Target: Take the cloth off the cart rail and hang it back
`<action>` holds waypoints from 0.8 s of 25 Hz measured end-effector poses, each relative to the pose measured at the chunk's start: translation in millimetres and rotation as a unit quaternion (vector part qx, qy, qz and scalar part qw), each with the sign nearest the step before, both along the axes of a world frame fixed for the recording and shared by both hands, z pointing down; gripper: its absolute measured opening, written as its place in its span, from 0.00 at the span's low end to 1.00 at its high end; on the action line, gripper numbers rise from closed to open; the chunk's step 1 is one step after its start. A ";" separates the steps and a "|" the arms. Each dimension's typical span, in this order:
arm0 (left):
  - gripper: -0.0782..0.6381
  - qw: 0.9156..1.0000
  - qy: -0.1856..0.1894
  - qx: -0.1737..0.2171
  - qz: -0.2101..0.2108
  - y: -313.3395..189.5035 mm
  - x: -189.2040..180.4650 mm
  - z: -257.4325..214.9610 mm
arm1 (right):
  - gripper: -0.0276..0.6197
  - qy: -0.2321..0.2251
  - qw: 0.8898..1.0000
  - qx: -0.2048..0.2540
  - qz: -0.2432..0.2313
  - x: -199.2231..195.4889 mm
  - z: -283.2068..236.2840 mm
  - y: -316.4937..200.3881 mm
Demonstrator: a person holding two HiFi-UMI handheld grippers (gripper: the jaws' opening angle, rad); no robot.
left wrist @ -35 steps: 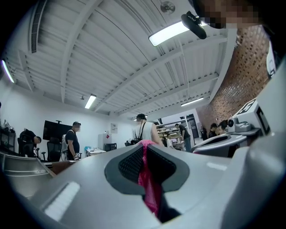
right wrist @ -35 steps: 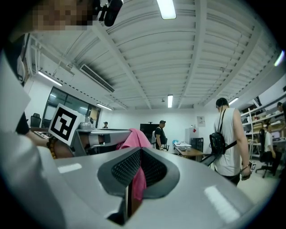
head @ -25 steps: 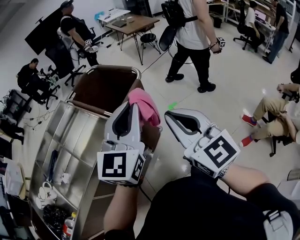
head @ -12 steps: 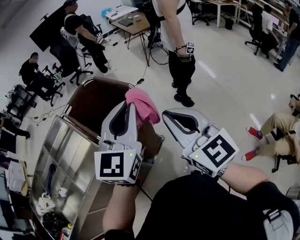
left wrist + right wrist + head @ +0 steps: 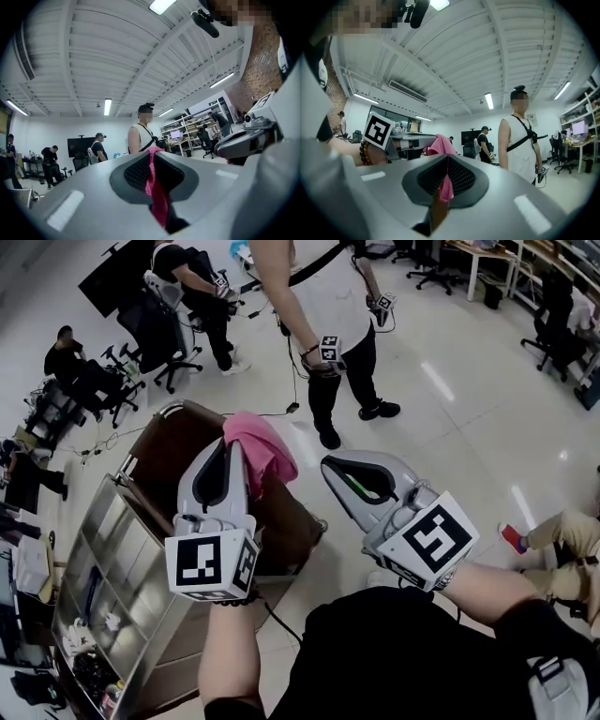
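- At centre left of the head view, the left gripper (image 5: 226, 446) is clamped on the pink cloth (image 5: 258, 442). The left gripper view shows a pink fold squeezed in the narrow slit between its two jaws and poking out past the tips.
- Beyond the tips the pink cloth bunches into a loose mound and droops to the right. It is held up in the air, clear of the cart rail (image 5: 141, 439).
- Just right of centre, the right gripper (image 5: 328, 463) points up and to the left toward the cloth. Its tip is near the cloth's hanging edge but apart from it.
- Its jaws are closed together with nothing gripped. The right gripper view shows only a thin slit, through which pink fabric and something brown further off can be seen.
- Each gripper carries a marker cube (image 5: 211, 563) at its near end, in the lower half of the frame.
- Below the left gripper and the cloth lies the brown top (image 5: 173, 451) of the cart, with the chrome rail curving round its upper left edge. Steel compartments (image 5: 112, 559) run on toward the lower left corner.
- At top centre a standing person (image 5: 328, 296) in a white top holds devices with similar marker cubes, on the pale glossy floor (image 5: 450, 409).
- In the upper left, seated people (image 5: 70, 362) are among chairs and equipment.
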State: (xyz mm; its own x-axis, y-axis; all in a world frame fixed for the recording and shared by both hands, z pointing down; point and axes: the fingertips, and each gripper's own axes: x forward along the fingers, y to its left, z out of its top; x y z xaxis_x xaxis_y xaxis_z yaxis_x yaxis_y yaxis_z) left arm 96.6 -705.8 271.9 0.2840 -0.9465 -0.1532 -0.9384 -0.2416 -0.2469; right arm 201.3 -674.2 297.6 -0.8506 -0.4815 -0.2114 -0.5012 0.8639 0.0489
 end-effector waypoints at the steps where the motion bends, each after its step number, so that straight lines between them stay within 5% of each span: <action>1: 0.14 1.000 -0.002 -0.003 -0.007 -7.2 -1.5 1.2 | 0.05 0.001 1.000 -0.002 -0.003 1.1 1.9 -7.8; 6: 0.14 1.000 -0.019 -0.013 -0.015 -39.5 -7.8 8.8 | 0.05 0.011 0.998 -0.065 -0.008 0.1 13.2 -36.5; 15: 0.14 0.999 -0.044 -0.027 -0.010 -79.7 -38.9 27.6 | 0.05 0.000 1.000 -0.018 -0.001 -30.1 10.2 -78.7; 20: 0.14 0.998 -0.031 -0.059 -0.004 -98.3 -64.8 64.7 | 0.05 0.014 0.999 -0.051 -0.002 -61.2 18.6 -89.4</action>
